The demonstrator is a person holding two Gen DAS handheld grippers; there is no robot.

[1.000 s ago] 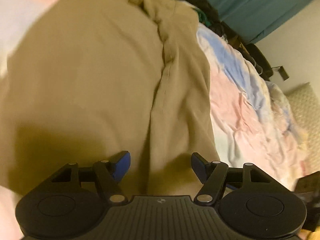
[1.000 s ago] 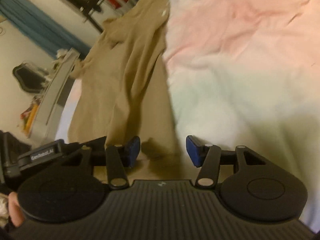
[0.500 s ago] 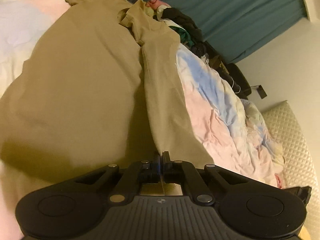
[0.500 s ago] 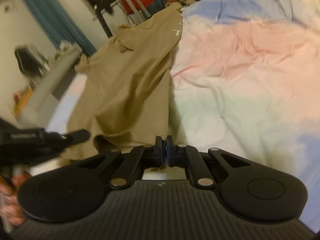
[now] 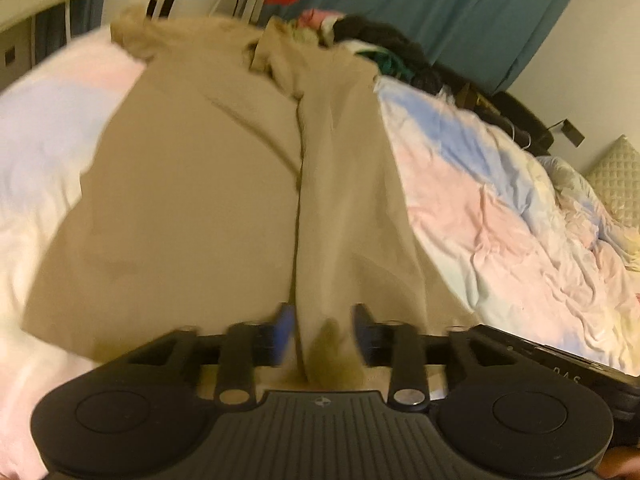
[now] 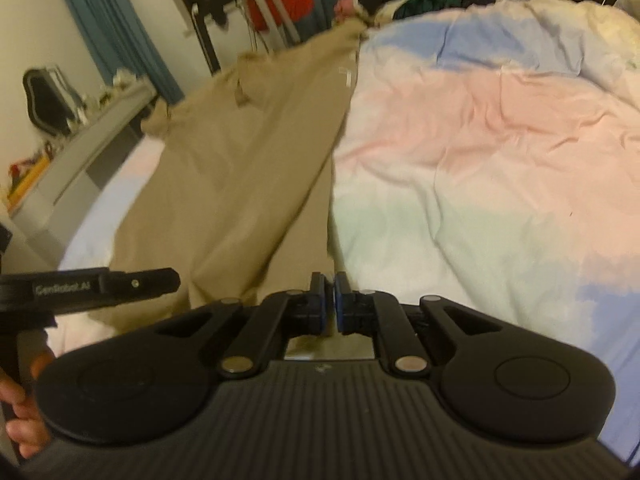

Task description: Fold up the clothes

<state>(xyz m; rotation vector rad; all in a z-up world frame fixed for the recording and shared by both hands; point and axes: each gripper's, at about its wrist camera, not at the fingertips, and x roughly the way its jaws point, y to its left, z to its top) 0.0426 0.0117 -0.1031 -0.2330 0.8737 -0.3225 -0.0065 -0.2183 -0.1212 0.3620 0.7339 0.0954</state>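
Left gripper (image 5: 322, 330) hovering spread over khaki trousers (image 5: 208, 208); right gripper (image 6: 329, 304) pinching trouser hem, fabric lying along pastel duvet (image 6: 480, 152).

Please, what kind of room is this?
Most likely a bedroom: a bed with a pastel duvet, teal curtains, and a heap of clothes at the bed's far edge.

Motion blur smears the blue-padded fingers (image 5: 283, 330) of the left gripper (image 5: 322, 332) and the near hem of the tan cotton garment (image 5: 192, 208), whose lower edge the gripper body hides, while the small clutter on the grey shelf (image 6: 86, 152) remains too blurred to identify.
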